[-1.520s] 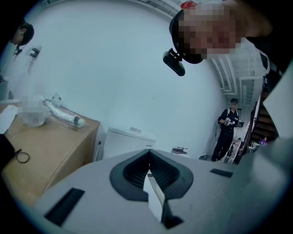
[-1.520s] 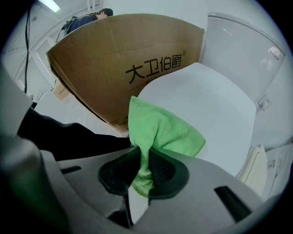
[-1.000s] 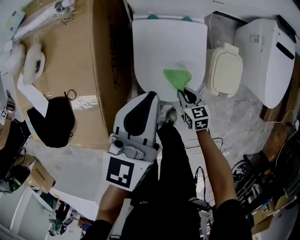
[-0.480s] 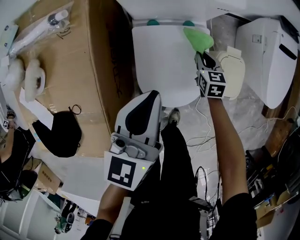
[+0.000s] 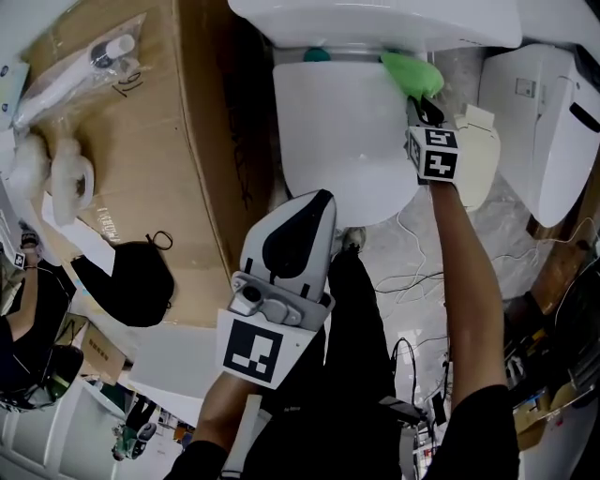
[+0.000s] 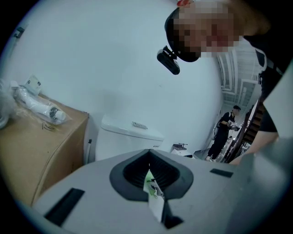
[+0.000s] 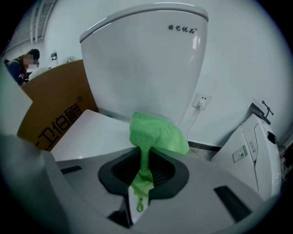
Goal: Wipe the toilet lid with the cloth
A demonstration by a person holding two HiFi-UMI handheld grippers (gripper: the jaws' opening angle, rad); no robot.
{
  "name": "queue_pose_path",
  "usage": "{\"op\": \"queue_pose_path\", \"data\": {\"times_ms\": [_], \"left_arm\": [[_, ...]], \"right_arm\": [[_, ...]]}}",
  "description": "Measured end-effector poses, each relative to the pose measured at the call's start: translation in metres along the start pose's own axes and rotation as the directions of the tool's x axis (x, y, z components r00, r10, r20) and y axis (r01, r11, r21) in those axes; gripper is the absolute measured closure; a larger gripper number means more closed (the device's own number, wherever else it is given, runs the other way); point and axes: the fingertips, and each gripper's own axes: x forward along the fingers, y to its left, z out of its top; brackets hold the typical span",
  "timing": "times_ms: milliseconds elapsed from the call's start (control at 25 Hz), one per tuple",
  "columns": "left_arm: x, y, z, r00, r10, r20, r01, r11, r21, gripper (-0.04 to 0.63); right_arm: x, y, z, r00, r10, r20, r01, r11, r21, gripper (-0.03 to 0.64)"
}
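There it goes: the right claw (image 5: 424,105) has run up the right-hand side of the white plastic toilet lid (image 5: 342,141). A second ago the green mesh cloth (image 5: 411,73) was down at the lid's front edge, about 6 o'clock. Half a second ago it reached the back corner, and now it sits at roughly 1 o'clock, tucked under the overhang of the white ceramic tank (image 5: 375,19). I judge that as one front-to-back stroke just finishing on that side. The middle and the 9 o'clock side of the lid would still want passes.

The right claw is clenched on the cloth: a pinched strand runs down between its jaws, and the rest bunches out ahead of them. Whether the bunch is pressing on the lid at this instant, I can't say.

The left claw (image 6: 151,183) is clamped together on nothing, parked at 6 o'clock below the lid and pointing up, out of the job.

As for writing, the tank front carries a short row of small dark Chinese characters (image 7: 183,29), too fine for me to read. The brown cardboard box (image 7: 55,114) at 9 o'clock shows big orange Chinese characters with a registered-mark circle. The white boxy unit (image 7: 252,146) at 3 o'clock has a green-and-white label, illegible from here.
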Motion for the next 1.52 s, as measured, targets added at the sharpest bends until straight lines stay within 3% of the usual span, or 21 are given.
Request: {"op": "queue_pose_path", "data": {"times_ms": [480,880,1320,1520], "left_arm": [[0.005,0.013,0.002,1.0,0.017,0.001,-0.017,1.0,-0.002,0.597],[-0.008,0.001,-0.001,0.998,0.049,0.029,-0.049,0.999,-0.005,0.597],[-0.039,-0.027,-0.014,0.996,0.061,0.06,-0.061,0.998,-0.005,0.597],[-0.055,-0.044,-0.024,0.996,0.065,0.069,-0.066,0.998,0.014,0.597]], "right_arm": [[0.028,0.007,-0.017,0.986,0.058,-0.155,-0.076,0.99,-0.117,0.554],[0.018,0.032,-0.04,0.967,0.105,-0.23,-0.188,0.907,-0.378,0.552],[-0.015,0.074,-0.097,0.946,0.15,-0.286,-0.27,0.854,-0.445,0.554],[-0.031,0.09,-0.123,0.943,0.164,-0.291,-0.284,0.852,-0.44,0.554]]}}
